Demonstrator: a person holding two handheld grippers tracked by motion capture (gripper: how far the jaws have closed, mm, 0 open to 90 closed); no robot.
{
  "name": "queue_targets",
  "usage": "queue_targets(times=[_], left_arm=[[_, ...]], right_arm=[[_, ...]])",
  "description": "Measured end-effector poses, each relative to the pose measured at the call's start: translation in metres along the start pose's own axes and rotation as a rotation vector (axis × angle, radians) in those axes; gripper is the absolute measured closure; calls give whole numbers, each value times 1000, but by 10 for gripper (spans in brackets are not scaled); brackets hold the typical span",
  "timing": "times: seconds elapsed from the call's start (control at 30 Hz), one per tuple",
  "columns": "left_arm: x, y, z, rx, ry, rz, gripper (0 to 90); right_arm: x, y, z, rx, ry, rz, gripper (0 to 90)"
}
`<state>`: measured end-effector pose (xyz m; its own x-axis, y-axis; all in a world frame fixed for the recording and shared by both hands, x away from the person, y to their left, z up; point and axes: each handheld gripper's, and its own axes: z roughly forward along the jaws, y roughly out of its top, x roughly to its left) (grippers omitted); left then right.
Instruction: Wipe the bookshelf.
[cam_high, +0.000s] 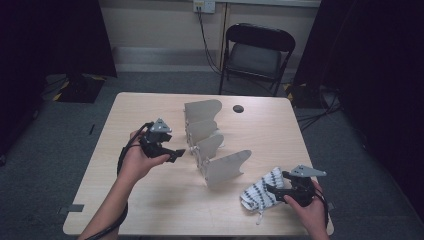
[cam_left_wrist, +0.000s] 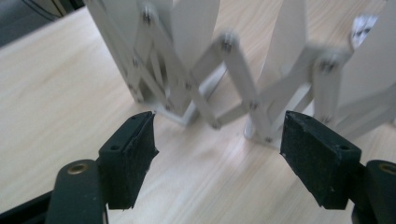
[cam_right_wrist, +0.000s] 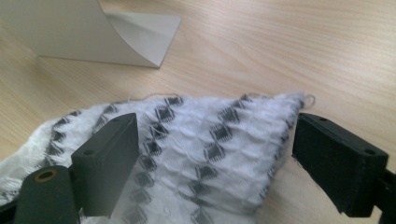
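Bench (cam_high: 150, 210): pale wood, I see a dark round disc (cam_high: 238, 108) near its far edge.
Rack (cam_high: 212, 145): folding grey panels, standing mid-bench.
Left claw (cam_high: 176, 154): beside the rack, apart from it.
Right claw (cam_high: 270, 192): at the patterned white cloth (cam_high: 257, 192), near edge.
Behind: black folding chair (cam_high: 257, 52).

We note a light wooden table (cam_high: 150, 210) with rounded corners. On it stands a grey accordion-style divider rack (cam_high: 212, 145) near the centre; a small dark round disc (cam_high: 238, 108) lies toward the far edge; a white, black-patterned cloth (cam_high: 260, 192) lies at the near right.
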<state>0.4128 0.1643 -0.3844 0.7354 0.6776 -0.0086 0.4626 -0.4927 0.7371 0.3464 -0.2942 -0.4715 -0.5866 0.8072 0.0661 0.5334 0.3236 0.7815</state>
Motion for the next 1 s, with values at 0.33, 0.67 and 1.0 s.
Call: queue_targets(times=[0.33,0.67,1.0], left_arm=[[-4,-62,28,47,9,-37,246],[-4,-93,39,50,27,-44,239],[-3,-115,41,20,60,-53,216]], right_arm=[[18,26,21,3,68,-78,158],[13,26,14,29,21,-94,164],[16,40,-2,9,23,-129,163]])
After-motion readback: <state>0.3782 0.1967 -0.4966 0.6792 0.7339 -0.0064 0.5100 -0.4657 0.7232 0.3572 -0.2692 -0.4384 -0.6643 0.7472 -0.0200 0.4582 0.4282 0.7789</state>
